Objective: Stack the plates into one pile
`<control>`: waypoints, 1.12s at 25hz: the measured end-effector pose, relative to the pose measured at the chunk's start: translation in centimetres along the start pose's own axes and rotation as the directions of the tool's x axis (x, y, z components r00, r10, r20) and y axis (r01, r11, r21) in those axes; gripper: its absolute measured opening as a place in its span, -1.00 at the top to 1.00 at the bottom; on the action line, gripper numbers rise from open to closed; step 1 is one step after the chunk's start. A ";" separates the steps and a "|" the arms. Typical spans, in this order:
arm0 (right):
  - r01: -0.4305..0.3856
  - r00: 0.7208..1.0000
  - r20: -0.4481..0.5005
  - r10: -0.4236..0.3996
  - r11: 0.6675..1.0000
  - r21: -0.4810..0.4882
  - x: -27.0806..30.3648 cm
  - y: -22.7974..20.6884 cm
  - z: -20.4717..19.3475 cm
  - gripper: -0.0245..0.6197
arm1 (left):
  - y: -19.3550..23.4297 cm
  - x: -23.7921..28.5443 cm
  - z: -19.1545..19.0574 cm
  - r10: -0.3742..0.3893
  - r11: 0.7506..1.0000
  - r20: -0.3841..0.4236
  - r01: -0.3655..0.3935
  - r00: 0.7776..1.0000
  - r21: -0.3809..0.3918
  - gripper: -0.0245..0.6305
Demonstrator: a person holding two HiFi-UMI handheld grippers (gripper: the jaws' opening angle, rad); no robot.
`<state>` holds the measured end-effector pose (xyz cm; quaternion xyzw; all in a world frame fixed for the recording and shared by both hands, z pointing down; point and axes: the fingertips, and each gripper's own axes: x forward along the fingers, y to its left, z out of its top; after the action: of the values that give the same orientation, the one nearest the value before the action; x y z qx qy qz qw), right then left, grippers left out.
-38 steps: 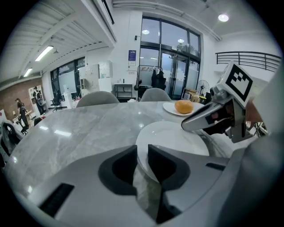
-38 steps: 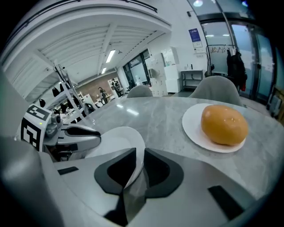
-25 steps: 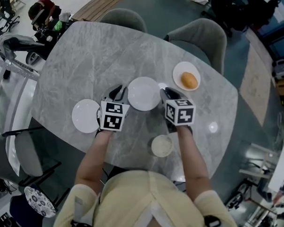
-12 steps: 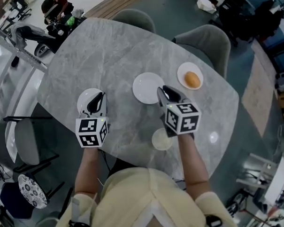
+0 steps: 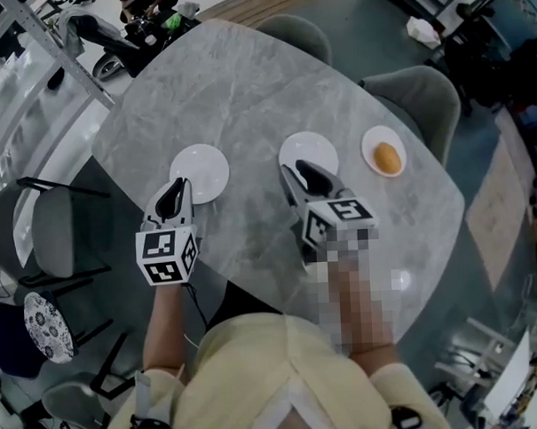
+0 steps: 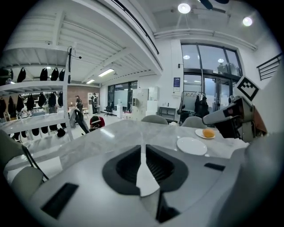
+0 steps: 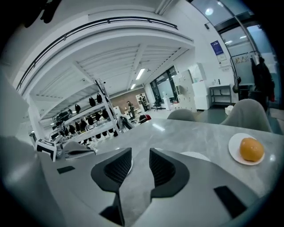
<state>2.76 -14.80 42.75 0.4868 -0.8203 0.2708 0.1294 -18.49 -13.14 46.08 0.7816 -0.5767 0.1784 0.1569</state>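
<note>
While the left gripper point(image 5: 176, 190) pinches the near rim of one white plate point(image 5: 202, 170), its jaws having just closed to a thin gap, the right gripper point(image 5: 295, 172) holds nothing. Its jaws have just been opening and stand wide apart, with only the grey table point(image 5: 236, 86) showing between them. A second white plate point(image 5: 312, 149) lies just left of the bun plate point(image 5: 370, 151), right by the right gripper's tips. The pinched plate is further left of the bun plate, well apart from it. An orange bun point(image 5: 388, 158) sits on the bun plate.
</note>
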 end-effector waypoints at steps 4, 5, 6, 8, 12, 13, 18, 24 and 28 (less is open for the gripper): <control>-0.042 0.999 -0.031 0.042 0.999 0.024 1.8 2.5 -1.3 0.58 | 1.6 -1.5 -1.0 0.044 0.999 -0.007 -0.044 0.999 -0.012 0.82; -0.051 0.998 -0.036 0.052 0.998 0.032 2.2 3.2 -1.5 0.57 | 2.2 -1.8 -1.2 0.054 0.998 -0.007 -0.054 0.999 -0.016 0.82; -0.058 0.997 -0.040 0.060 0.997 0.041 2.7 3.8 -1.8 0.57 | 2.7 -2.1 -1.4 0.063 0.998 -0.007 -0.063 0.998 -0.020 0.82; -0.068 0.996 -0.048 0.071 0.996 0.058 3.8 4.9 -2.4 0.57 | 3.8 -2.4 -1.9 0.080 0.996 -0.011 -0.080 0.997 -0.026 0.82; -0.077 0.992 -0.092 0.086 0.992 0.096 6.0 6.2 -4.3 0.57 | 5.1 -2.5 -2.8 0.098 0.995 -0.028 -0.098 0.995 -0.029 0.82; -0.075 0.991 -0.104 0.086 0.992 0.102 6.5 6.4 -4.8 0.57 | 5.3 -2.3 -2.9 0.097 0.995 -0.031 -0.098 0.995 -0.027 0.82; -0.057 0.985 -0.156 0.072 0.993 0.102 8.9 7.3 -6.4 0.57 | 6.5 -1.5 -3.1 0.079 0.997 -0.049 -0.080 0.996 -0.013 0.82; -0.026 0.979 -0.199 0.047 0.994 0.106 10.9 7.8 -8.0 0.57 | 7.3 -1.2 -3.2 0.057 0.998 -0.068 -0.056 0.996 0.011 0.82; -0.013 0.976 -0.214 0.042 0.991 0.134 11.4 8.4 -8.9 0.57 | 7.7 -2.1 -3.0 0.056 0.998 -0.072 -0.054 0.996 0.028 0.82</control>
<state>-10.64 -14.86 52.82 0.4503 -0.7884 0.3775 0.1819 -26.73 -12.25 48.09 0.7604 -0.5895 0.2186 0.1629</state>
